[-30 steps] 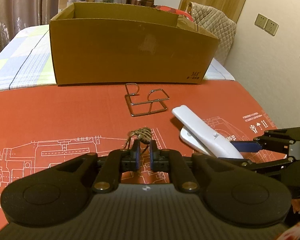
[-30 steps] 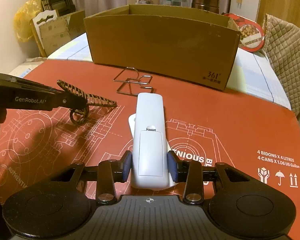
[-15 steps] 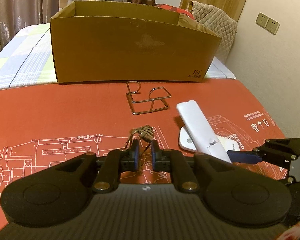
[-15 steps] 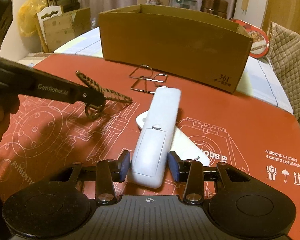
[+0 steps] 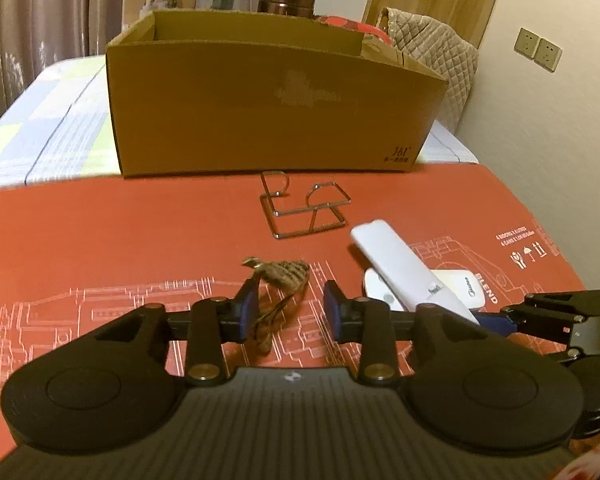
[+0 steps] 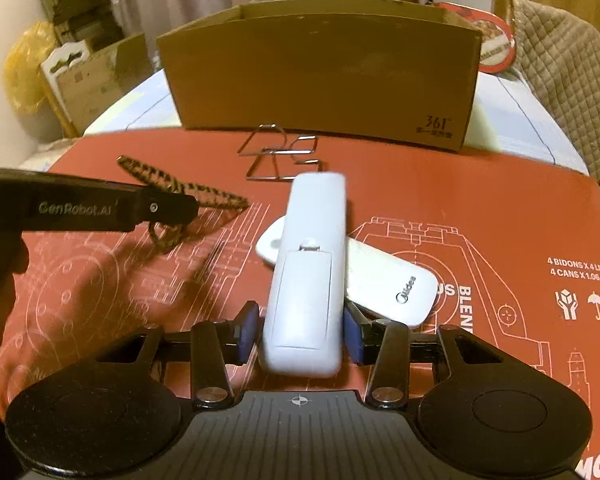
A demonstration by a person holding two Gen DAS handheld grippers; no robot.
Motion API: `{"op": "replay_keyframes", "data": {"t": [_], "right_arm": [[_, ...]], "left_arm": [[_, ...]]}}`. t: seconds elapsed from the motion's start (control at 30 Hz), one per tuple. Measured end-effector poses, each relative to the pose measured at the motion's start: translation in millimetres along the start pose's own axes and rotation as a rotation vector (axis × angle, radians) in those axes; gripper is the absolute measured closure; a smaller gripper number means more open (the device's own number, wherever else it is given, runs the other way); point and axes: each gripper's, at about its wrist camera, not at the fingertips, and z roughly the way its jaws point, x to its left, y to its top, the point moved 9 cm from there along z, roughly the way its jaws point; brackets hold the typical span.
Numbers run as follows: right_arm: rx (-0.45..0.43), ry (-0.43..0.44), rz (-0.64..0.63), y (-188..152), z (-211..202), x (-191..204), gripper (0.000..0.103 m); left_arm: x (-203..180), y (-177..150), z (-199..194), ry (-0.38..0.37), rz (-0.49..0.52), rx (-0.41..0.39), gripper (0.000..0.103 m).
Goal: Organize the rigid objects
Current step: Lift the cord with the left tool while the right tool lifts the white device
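Red printed mat [image 5: 100, 240] covers a table in a dim room, with curtains behind and a cardboard box [image 5: 268, 108] at the far edge. Left gripper [image 5: 290, 306] has just been opening; its fingers stand apart around a brown striped hair clip [image 5: 286, 276], which leans on the left pad. Wire rack [image 5: 304, 210] lies ahead, before the box, with bare mat to its left. Right gripper [image 6: 300, 326] has been widening slightly; a white remote [image 6: 310, 268] sits between its fingers, resting across a second white remote [image 6: 392, 284].
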Motion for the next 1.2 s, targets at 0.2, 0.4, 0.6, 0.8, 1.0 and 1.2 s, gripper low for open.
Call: {"op": "replay_keyframes", "data": {"t": [0.2, 0.4, 0.6, 0.8, 1.0, 1.2], "right_arm": [[-0.008, -0.014, -0.018, 2.2, 0.9, -4.0, 0.067], [-0.008, -0.016, -0.029, 1.3, 1.1, -2.4, 0.067], [-0.01, -0.015, -0.035, 1.3, 1.4, -2.8, 0.067], [-0.012, -0.017, -0.037, 1.6, 1.4, -2.4, 0.067], [-0.013, -0.011, -0.037, 2.6, 0.2, -1.2, 0.067], [-0.047, 0.013, -0.035, 9.4, -8.7, 4.7, 0.068]], "left_arm": [[2.5, 6.5, 7.2, 0.045, 0.062, -0.012, 0.067], [9.3, 7.1, 6.2, 0.076, 0.054, -0.02, 0.061], [20.2, 14.1, 3.7, 0.11, 0.028, -0.056, 0.058], [23.9, 18.6, 3.3, 0.108, -0.02, -0.071, 0.078], [25.4, 17.7, -2.2, 0.078, -0.081, -0.058, 0.093], [22.3, 23.8, -13.1, 0.054, -0.096, -0.079, 0.101]]}}
